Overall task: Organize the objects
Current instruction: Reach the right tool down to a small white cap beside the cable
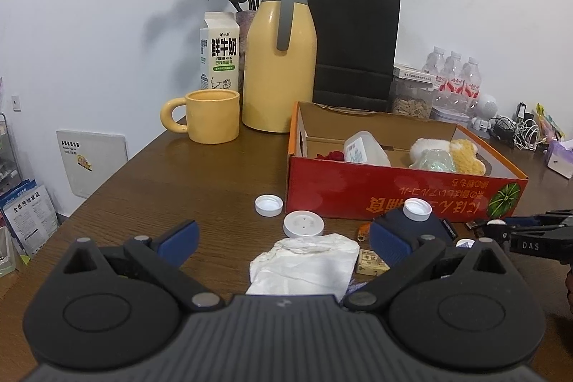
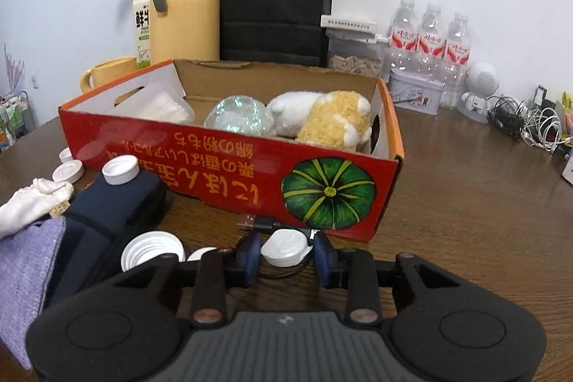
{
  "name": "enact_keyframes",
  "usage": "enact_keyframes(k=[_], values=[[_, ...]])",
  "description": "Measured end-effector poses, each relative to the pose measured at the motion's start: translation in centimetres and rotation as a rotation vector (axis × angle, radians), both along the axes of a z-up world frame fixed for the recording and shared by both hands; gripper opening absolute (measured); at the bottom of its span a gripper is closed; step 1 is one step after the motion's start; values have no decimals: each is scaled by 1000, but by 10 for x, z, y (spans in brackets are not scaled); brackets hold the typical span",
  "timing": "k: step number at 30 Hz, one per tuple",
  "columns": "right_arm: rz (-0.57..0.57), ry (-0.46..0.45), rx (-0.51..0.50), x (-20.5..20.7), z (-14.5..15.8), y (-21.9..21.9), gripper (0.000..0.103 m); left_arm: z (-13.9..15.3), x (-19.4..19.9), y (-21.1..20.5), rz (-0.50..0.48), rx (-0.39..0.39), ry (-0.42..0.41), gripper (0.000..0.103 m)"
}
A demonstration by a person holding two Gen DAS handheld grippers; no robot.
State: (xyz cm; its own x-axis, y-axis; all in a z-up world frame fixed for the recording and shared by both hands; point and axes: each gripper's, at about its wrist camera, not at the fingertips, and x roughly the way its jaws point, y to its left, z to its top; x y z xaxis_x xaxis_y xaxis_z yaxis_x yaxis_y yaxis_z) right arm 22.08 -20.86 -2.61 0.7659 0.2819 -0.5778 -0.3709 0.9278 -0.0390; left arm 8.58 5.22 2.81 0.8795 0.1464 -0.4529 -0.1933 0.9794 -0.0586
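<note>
white cap (image 2: pixel 285 248) on the bench (image 2: pixel 465 203), just before the red box (image 2: pixel 222 163) | right tool (image 2: pixel 286 255) closes around it, pads at its sides | squeeze evenly, lift clear of the black cable (image 2: pixel 263 222) | left tool (image 1: pixel 283 235) open, empty

A flat white cap (image 2: pixel 285 248) lies on the table before the red box (image 2: pixel 229 163).
</note>
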Motion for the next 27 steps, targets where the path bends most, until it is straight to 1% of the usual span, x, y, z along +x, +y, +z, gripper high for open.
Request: enact_keyframes(k=[2, 7, 12, 19, 27], values=[[-8, -26, 12, -4, 3, -2, 31, 0, 0, 0, 1, 1, 2, 103], [-31, -131, 56, -25, 12, -9, 30, -1, -1, 0, 8, 2, 3, 103], [-18, -206, 63, -46, 17, -11, 30, -4, -1, 4, 18, -2, 11, 103], [-14, -242, 68, -61, 20, -8, 30, -13, 6, 6, 15, -3, 44, 103], [-15, -241, 69, -62, 20, -9, 30, -30, 28, 2, -38, 18, 142, 103]])
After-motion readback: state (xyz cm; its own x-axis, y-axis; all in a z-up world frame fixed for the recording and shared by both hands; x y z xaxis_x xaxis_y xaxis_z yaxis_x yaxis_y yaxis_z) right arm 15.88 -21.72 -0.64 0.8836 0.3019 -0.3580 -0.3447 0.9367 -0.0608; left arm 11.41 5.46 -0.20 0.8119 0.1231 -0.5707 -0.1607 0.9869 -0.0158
